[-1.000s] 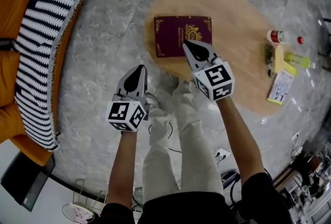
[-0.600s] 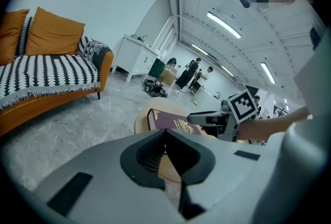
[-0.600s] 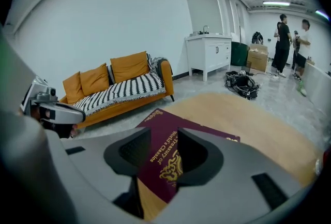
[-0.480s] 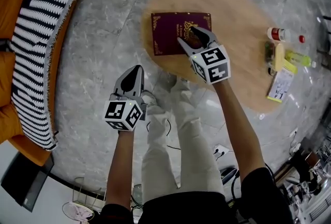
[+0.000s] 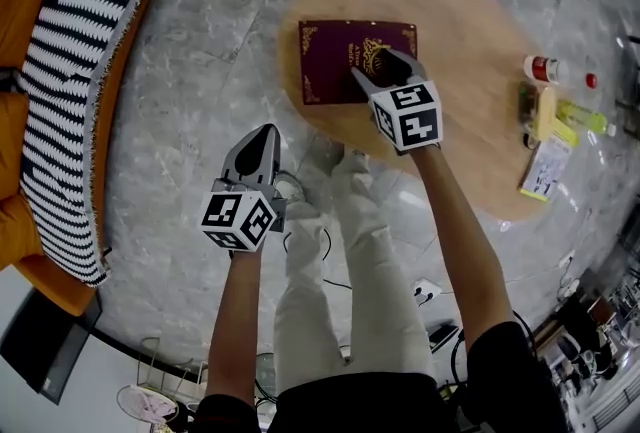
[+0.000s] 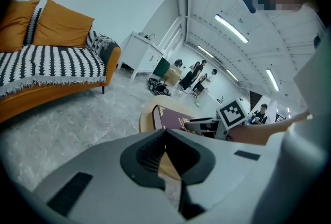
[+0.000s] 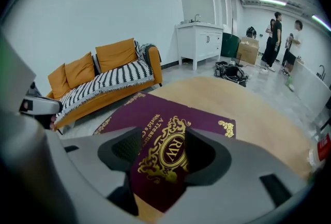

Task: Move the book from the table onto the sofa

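A dark red book (image 5: pixel 340 61) with gold ornaments lies flat on the oval wooden table (image 5: pixel 470 11). My right gripper (image 5: pixel 385 69) tilts down over the book's near edge; its jaws are opening, and the cover (image 7: pixel 165 124) shows in the gap, with neither pad pressing on it. My left gripper (image 5: pixel 262 136) hangs shut over the marble floor, short of the table, with nothing in it. In the left gripper view the shut jaws (image 6: pixel 165 137) point toward the book (image 6: pixel 173 117). The orange sofa (image 5: pixel 20 31) with a striped blanket (image 5: pixel 70 91) stands at the far left.
Bottles and small packets (image 5: pixel 545 111) crowd the table's right end. My legs (image 5: pixel 340 251) stand between the grippers. Grey marble floor (image 5: pixel 200 51) separates table and sofa (image 7: pixel 103 78). A white cabinet (image 7: pixel 199 39) and several people (image 7: pixel 276 36) are far behind.
My right gripper has moved forward and down over the book, and its jaws have gone from shut to wide apart. The left gripper has sunk slightly and stays shut.
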Motion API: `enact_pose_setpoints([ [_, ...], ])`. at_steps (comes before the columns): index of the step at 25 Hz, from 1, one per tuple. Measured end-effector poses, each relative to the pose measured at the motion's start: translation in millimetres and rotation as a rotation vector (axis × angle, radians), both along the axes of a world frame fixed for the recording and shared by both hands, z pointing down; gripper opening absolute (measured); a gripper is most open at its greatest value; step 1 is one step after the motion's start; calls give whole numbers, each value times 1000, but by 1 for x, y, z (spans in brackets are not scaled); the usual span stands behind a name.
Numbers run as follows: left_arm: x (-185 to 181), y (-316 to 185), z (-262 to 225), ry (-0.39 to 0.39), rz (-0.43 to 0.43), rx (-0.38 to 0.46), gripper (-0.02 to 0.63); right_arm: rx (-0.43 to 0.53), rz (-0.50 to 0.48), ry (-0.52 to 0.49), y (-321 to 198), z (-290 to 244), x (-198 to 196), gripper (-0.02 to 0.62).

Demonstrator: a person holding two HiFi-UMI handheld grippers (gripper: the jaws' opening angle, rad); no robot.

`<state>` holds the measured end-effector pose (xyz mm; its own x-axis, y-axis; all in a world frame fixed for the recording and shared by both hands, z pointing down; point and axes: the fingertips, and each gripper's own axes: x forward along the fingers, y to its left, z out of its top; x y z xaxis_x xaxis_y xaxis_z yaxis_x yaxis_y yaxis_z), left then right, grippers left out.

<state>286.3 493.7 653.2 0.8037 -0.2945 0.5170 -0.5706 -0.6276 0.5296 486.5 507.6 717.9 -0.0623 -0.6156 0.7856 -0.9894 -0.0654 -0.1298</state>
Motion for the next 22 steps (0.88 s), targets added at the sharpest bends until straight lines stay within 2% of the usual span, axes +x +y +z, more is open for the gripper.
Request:
enact_pose_setpoints([
  [4, -5, 1, 4, -9, 1, -3, 15, 5, -15, 71, 0, 3, 1, 270],
  [9, -8, 8, 11, -30, 16, -6, 15, 29, -10, 89, 1, 3, 0, 270],
  [16, -9, 13, 15, -4, 18, -45, 23, 39, -55, 92, 3, 1, -19, 253],
  [22, -7, 24, 21, 35, 47, -95, 131, 37, -144, 79, 11, 1, -53, 253],
])
